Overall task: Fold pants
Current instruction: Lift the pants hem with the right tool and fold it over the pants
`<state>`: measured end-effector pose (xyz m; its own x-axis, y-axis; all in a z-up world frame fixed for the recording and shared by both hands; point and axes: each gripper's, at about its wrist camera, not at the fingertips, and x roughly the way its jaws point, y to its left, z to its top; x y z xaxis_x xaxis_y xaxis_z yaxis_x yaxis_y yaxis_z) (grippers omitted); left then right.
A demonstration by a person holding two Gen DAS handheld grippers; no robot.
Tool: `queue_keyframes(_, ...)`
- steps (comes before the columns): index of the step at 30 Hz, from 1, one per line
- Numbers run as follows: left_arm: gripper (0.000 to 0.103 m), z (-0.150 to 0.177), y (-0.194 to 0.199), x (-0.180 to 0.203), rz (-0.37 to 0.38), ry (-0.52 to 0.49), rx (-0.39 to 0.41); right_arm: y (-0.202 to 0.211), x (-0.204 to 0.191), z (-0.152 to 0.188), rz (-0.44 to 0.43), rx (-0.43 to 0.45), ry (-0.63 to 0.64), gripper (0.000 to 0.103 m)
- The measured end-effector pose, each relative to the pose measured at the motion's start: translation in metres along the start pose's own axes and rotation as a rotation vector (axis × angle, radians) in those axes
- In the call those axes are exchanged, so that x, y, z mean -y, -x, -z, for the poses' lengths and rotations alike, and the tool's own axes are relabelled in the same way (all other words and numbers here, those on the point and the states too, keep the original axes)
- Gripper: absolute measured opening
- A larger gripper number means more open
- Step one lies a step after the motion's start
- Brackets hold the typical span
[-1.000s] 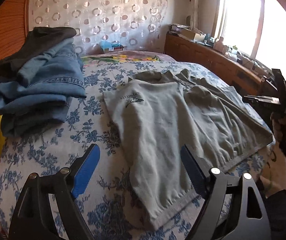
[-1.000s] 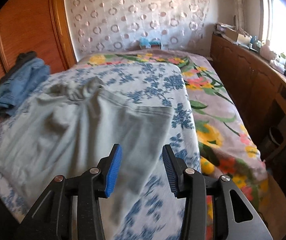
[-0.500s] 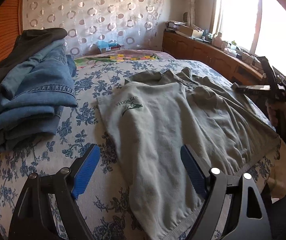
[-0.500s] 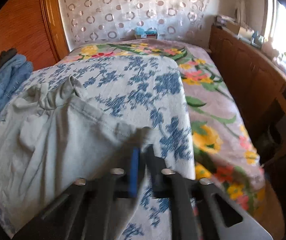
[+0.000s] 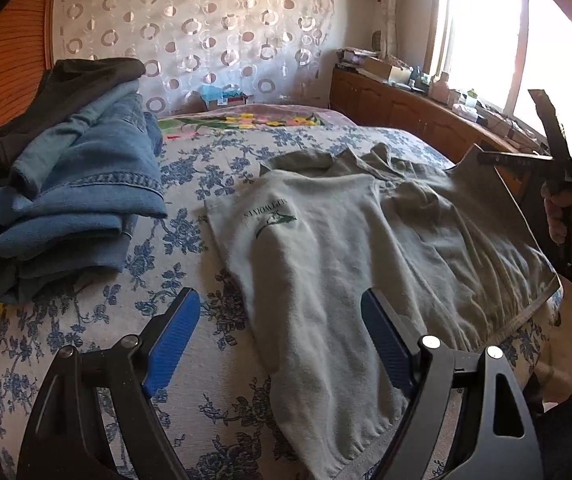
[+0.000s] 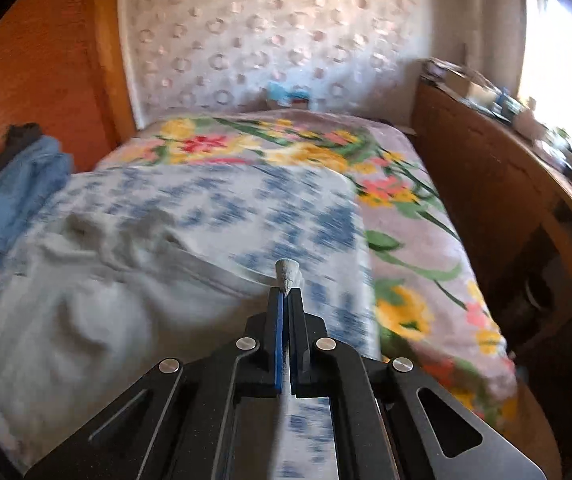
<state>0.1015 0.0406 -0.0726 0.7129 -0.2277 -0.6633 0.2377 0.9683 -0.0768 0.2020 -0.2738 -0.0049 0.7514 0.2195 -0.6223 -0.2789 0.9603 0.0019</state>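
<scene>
Pinching one corner of the grey-green cotton sweatpants (image 5: 326, 248) spread flat on the blue-flowered bedspread (image 5: 189, 380), I am clamping my right gripper (image 6: 286, 284) tight on a nub of fabric. I am lifting slowly, keeping the edge taut. A second ago those jaws were standing apart over the cloth. My left gripper (image 5: 281, 340) is hanging wide open, empty.
</scene>
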Motion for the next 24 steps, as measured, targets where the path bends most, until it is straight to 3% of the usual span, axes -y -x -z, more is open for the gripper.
queue_keyframes(13, 0.083, 0.005, 0.016, -0.024, -0.035, 0.045, 0.027, 0.0, -0.15, -0.05, -0.335, 0.052, 0.215, 0.002)
queue_keyframes(21, 0.083, 0.007, 0.015, -0.036, -0.047, 0.058, 0.025, -0.025, -0.171, -0.047, -0.338, 0.018, 0.219, 0.003)
queue_keyframes(24, 0.083, 0.005, 0.012, -0.037, -0.043, 0.061, 0.025, -0.035, -0.17, -0.048, -0.305, 0.0, 0.23, 0.018)
